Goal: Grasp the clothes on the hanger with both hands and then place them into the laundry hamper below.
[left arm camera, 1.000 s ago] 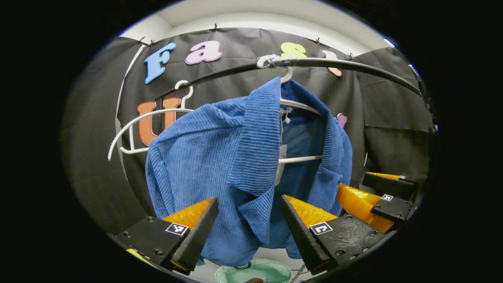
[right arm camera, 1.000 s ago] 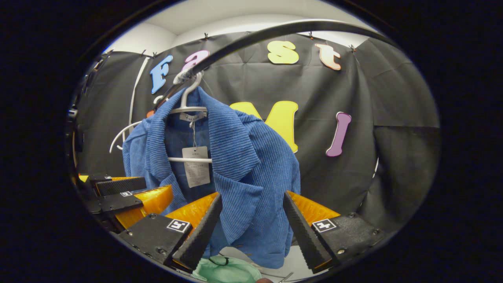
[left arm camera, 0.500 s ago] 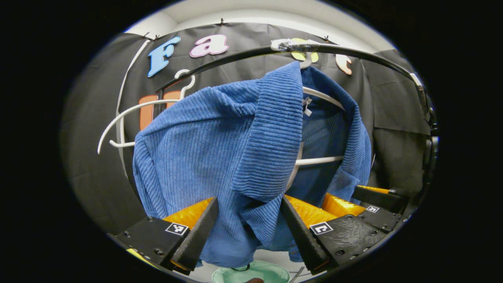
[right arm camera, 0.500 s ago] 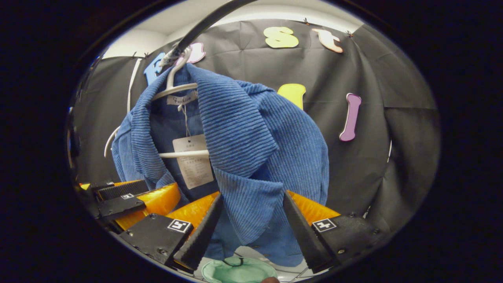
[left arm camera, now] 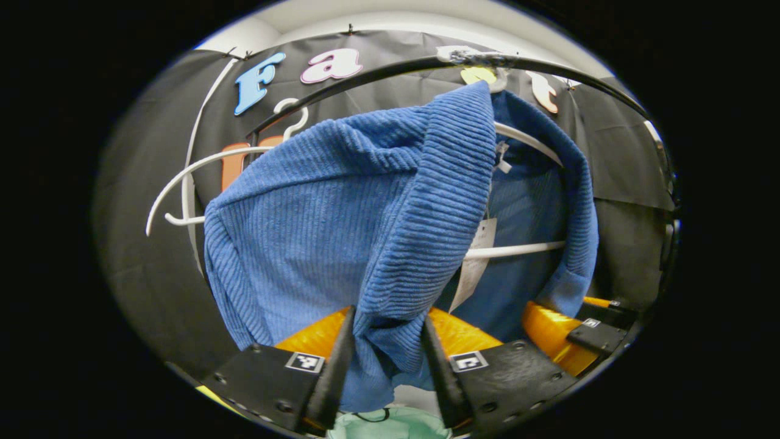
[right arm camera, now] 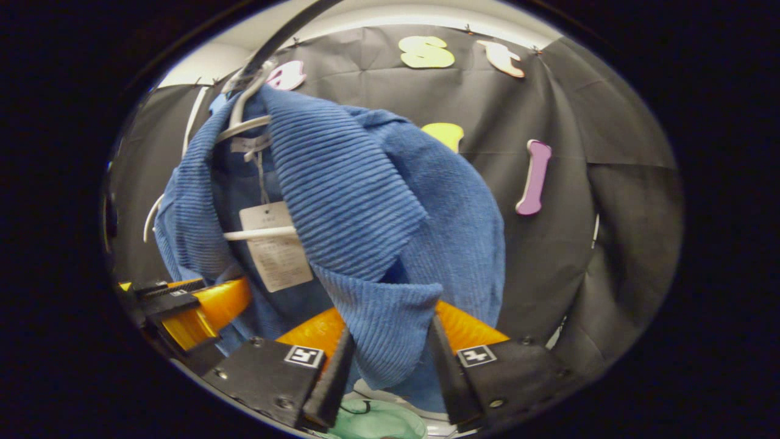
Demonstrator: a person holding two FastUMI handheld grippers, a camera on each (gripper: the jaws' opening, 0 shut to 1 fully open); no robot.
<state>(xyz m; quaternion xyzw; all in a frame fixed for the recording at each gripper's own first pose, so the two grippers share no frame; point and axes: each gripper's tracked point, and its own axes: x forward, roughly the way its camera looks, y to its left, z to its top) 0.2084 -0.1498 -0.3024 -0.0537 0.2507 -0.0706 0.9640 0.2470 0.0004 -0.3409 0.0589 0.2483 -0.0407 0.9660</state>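
A blue ribbed jacket (left arm camera: 317,231) hangs open on a white hanger (left arm camera: 518,250) from a black rail (left arm camera: 365,76). My left gripper (left arm camera: 388,314) has closed in on the lapel on its side, and cloth fills the gap between its fingers. My right gripper (right arm camera: 391,326) pinches the other lapel of the jacket (right arm camera: 378,201) the same way. The right gripper (left arm camera: 573,329) also shows low on the right in the left gripper view, and the left gripper (right arm camera: 189,305) low on the left in the right gripper view. A pale green hamper (right arm camera: 378,421) lies below the jacket.
An empty white hanger (left arm camera: 183,183) hangs on the rail left of the jacket. A paper tag (right arm camera: 274,244) dangles inside the collar, over the hanger's crossbar (right arm camera: 256,233). The black cloth wall stands close behind.
Both grippers have moved forward and up onto the jacket's lapels. Their fingers have drawn together from wide open until they press the cloth.
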